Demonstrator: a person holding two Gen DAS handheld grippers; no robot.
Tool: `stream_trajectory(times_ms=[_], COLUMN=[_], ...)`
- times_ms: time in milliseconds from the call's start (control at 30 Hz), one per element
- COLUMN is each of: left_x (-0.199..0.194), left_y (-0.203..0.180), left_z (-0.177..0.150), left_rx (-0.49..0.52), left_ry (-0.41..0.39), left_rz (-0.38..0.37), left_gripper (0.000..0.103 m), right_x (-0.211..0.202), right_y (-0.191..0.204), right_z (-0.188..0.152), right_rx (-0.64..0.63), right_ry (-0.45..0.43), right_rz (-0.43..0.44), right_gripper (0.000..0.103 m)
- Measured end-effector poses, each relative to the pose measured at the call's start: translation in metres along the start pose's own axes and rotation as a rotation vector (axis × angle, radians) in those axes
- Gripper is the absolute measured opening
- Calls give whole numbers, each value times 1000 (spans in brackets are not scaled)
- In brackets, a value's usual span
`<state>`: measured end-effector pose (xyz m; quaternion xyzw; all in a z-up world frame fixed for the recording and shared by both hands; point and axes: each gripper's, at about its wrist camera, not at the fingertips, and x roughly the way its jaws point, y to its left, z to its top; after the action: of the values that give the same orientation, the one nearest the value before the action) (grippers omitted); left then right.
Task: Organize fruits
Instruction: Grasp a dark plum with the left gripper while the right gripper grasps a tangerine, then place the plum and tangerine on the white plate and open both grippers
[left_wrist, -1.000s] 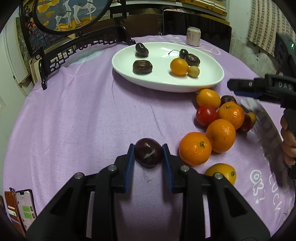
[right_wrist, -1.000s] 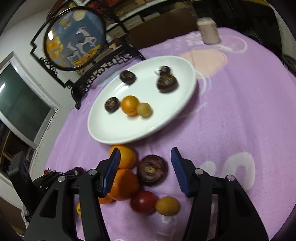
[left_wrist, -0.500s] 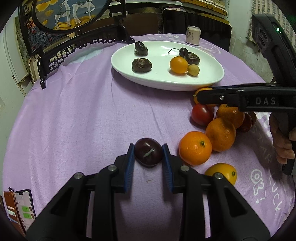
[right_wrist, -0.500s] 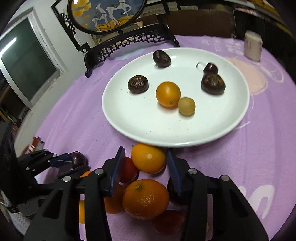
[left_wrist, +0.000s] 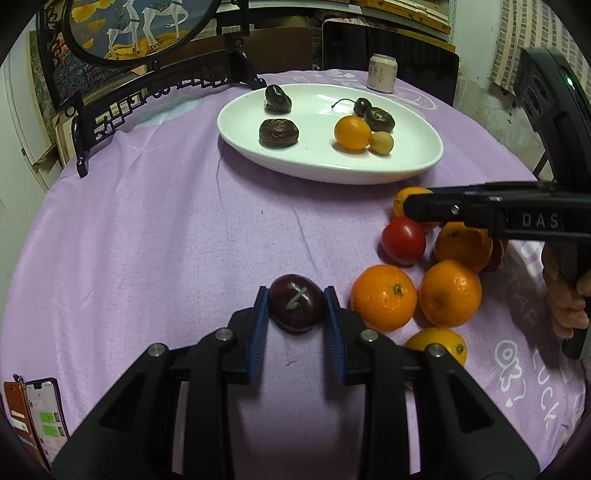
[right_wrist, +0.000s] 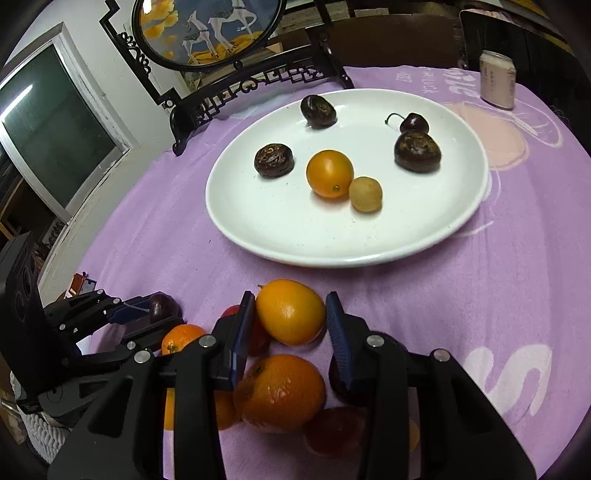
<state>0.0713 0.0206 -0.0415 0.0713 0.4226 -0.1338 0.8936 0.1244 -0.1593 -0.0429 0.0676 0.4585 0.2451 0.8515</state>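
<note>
Plum (left_wrist: 296, 308) sits clamped between left tool (left_wrist: 295, 314) pads.

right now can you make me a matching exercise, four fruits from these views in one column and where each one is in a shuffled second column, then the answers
Column 1
1. dark plum
2. cherry with stem
3. red tomato
4. oval orange fruit

Column 2
A. on the white plate
B. between the right gripper fingers, near the plate's edge
C. between the left gripper pads
D. loose on the purple cloth, in the fruit pile

Pairs: 1-C, 2-A, 3-D, 4-B
</note>
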Motion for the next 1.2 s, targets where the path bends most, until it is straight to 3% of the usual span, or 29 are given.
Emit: stream_trajectory(times_ms=[433,633,833,1000,1033,1067,1100,1200], left_x=[-24,-29,-8,27,32,35,37,40], left_y=[6,-1,-15,-15,-14,-11,-9,-3], left_z=[7,35,90,116,118,119,119,117], left_rx=[-48,-39,-17,-44,-56,-74,-85,-89], left_ry=[-102,-126,-134,-110,-111,-114,-120,-110], left_rz=[-13,-33,-30,2,5,11,8,-13], left_gripper=[30,30,30,31,42,52,62,61], right_x=[-53,-65,-55,-30,-26,-22,-21,-27], right_y=[-20,-34,-49,-58,-62,-66,-69,-78], right_z=[-14,-8,34,52,53,54,54,53], right_rx=[84,160,211,220,226,238,248,266], right_ry=[-130,-167,-175,-205,-214,-216,-216,-250], right_rz=[79,112,65,-35,-37,-26,-16,13], right_gripper=[39,39,39,41,47,62,62,62])
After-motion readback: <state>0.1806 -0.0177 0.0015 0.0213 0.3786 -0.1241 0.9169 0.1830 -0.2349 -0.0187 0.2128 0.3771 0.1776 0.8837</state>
